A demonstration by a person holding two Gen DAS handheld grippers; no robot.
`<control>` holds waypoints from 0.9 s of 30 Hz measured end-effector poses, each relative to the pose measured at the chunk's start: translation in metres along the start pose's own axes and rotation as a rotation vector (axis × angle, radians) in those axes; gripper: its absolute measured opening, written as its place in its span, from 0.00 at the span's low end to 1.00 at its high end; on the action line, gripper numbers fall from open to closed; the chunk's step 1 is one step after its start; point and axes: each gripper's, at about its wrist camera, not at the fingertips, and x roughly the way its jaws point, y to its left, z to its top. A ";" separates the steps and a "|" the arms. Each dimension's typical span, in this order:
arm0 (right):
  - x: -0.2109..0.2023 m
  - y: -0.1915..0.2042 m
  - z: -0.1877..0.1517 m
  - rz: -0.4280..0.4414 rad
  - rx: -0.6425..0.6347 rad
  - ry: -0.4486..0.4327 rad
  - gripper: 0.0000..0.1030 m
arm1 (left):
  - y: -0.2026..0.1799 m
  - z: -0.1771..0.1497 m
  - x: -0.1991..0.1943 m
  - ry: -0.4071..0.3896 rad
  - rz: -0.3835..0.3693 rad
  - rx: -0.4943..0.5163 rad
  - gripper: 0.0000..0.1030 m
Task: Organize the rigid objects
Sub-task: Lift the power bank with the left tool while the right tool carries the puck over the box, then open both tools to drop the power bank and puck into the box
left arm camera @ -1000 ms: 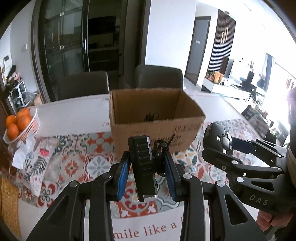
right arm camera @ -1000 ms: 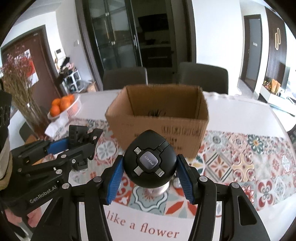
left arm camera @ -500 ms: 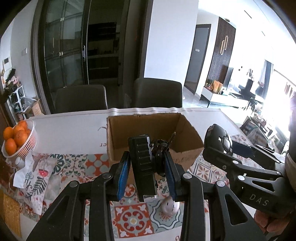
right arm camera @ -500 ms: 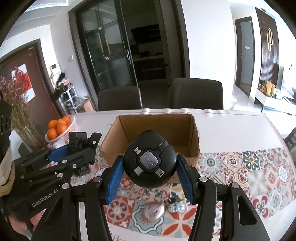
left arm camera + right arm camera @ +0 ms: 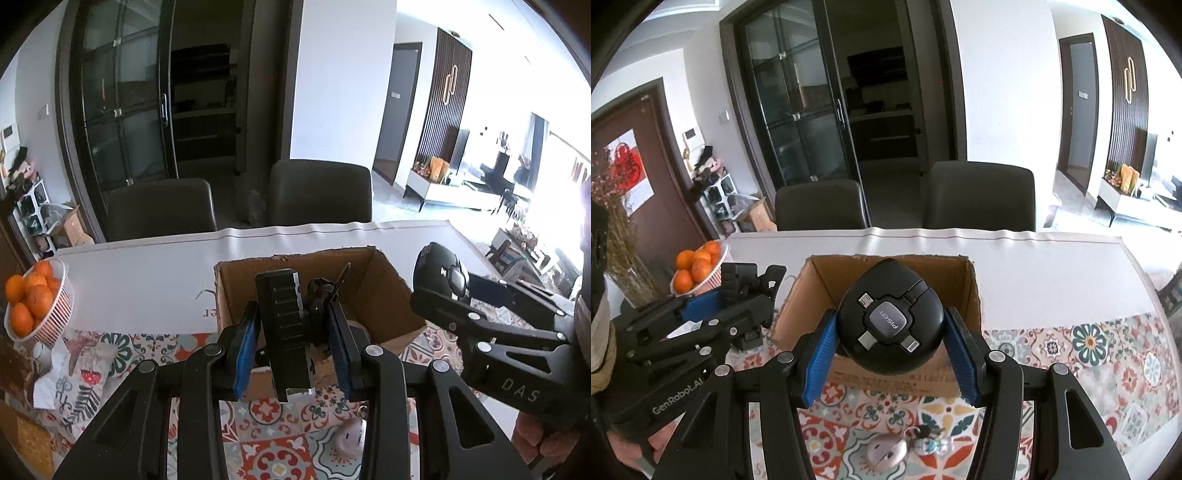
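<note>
A small pinkish mouse (image 5: 888, 451) and a keychain (image 5: 929, 441) lie nearest on the patterned cloth (image 5: 1108, 354). The right gripper (image 5: 890, 343) clamps a round black charger (image 5: 890, 317); the left gripper (image 5: 291, 332) clamps a ribbed black block (image 5: 282, 325). Both hang above the open cardboard box (image 5: 971, 291). Oranges (image 5: 696, 267) sit beyond.

One open cardboard box (image 5: 886, 373) stands on the table (image 5: 1052, 273), with one basket of oranges (image 5: 698, 269) at the left edge and two dark chairs (image 5: 979, 195) behind the far edge. Two grippers are in view: the left gripper (image 5: 291, 332) clamps one ribbed black block (image 5: 284, 332), and the right gripper (image 5: 890, 325) clamps one round black device (image 5: 890, 321). One pale computer mouse (image 5: 886, 452) and one small keychain (image 5: 929, 441) lie near the table's front edge.
</note>
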 end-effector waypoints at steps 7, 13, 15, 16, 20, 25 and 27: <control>0.017 -0.005 0.016 -0.001 -0.003 0.025 0.55 | 0.003 0.016 0.017 0.010 0.023 0.019 0.35; 0.036 -0.011 0.026 0.014 0.029 0.067 0.55 | 0.005 0.025 0.035 0.041 0.033 0.021 0.35; 0.044 -0.013 0.029 0.017 0.036 0.090 0.55 | 0.007 0.027 0.042 0.060 0.037 0.022 0.35; 0.048 -0.014 0.029 0.020 0.038 0.102 0.55 | 0.007 0.028 0.046 0.069 0.039 0.023 0.35; 0.065 -0.016 0.031 0.022 0.036 0.151 0.55 | 0.007 0.030 0.062 0.109 0.048 0.023 0.36; 0.084 -0.020 0.030 0.014 0.047 0.200 0.55 | 0.009 0.029 0.080 0.154 0.052 0.015 0.36; 0.089 -0.021 0.029 0.005 0.045 0.211 0.55 | 0.011 0.027 0.086 0.169 0.053 0.013 0.36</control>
